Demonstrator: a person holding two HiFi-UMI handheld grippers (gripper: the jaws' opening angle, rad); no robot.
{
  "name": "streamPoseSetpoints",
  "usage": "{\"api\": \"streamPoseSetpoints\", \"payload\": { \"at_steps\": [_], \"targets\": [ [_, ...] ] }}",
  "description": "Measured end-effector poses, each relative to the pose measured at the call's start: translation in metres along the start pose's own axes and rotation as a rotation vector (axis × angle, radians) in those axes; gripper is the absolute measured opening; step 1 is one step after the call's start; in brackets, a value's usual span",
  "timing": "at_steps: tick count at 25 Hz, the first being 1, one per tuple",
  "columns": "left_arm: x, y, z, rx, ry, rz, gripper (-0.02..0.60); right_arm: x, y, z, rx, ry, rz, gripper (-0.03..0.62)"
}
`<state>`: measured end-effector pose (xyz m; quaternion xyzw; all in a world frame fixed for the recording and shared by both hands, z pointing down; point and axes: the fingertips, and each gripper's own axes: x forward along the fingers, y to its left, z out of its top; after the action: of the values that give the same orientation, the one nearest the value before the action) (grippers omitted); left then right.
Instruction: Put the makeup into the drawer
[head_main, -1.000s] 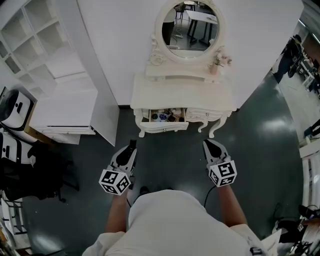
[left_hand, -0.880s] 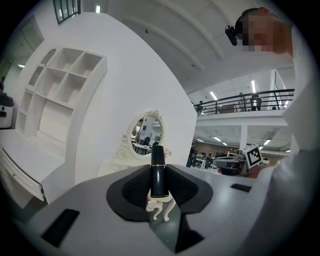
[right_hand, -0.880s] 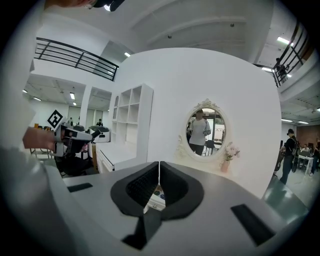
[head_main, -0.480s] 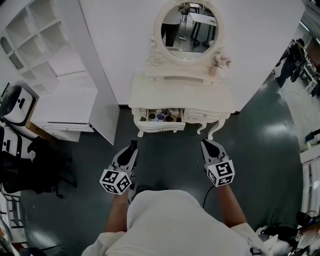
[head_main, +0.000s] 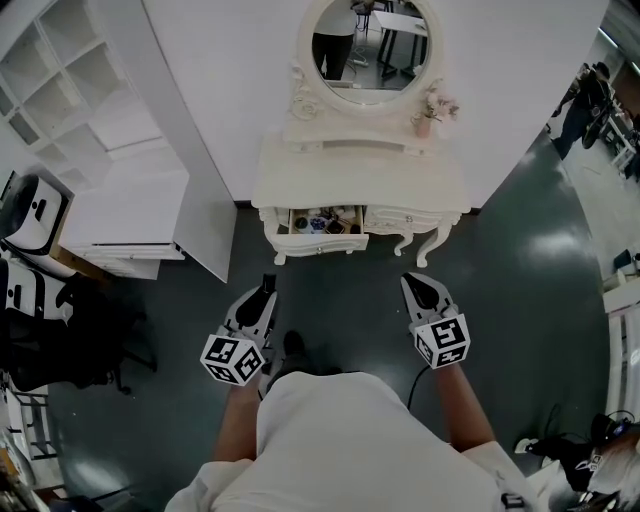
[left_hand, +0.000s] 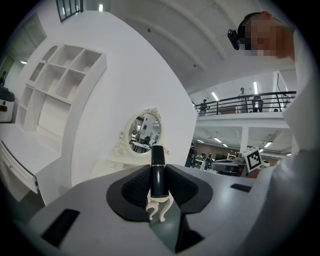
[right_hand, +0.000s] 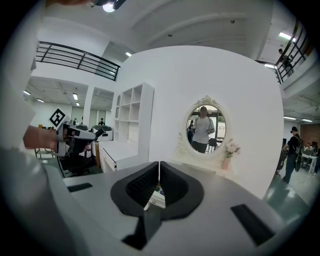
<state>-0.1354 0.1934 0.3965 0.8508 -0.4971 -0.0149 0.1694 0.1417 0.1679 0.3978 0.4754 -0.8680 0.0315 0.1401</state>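
A black lipstick tube (left_hand: 158, 159) with a gold band stands upright between the pads of my left gripper (left_hand: 159, 175), which is shut on it. In the head view this left gripper (head_main: 264, 296) hangs in front of the white dressing table (head_main: 360, 185), a step short of it. The table's left drawer (head_main: 318, 222) is pulled out and holds several small makeup items. My right gripper (head_main: 416, 287) floats level with the left one, its jaws (right_hand: 159, 172) shut with nothing between them.
An oval mirror (head_main: 362, 45) and a small flower vase (head_main: 427, 125) top the dressing table. A white shelf unit with a counter (head_main: 120, 215) stands to the left, beside a white partition. Dark equipment (head_main: 45, 330) sits on the dark floor at far left.
The dressing table has shifted slightly up in the head view and a shoe has come forward between the arms. Both grippers keep their places before the body; the grips are unchanged.
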Motion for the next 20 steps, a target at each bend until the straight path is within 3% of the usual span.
{"api": "streamPoseSetpoints", "payload": {
  "at_steps": [20],
  "targets": [
    [0.085, 0.077, 0.031, 0.019, 0.028, -0.052, 0.107, 0.105, -0.024, 0.010, 0.041, 0.049, -0.022, 0.031]
  ]
}}
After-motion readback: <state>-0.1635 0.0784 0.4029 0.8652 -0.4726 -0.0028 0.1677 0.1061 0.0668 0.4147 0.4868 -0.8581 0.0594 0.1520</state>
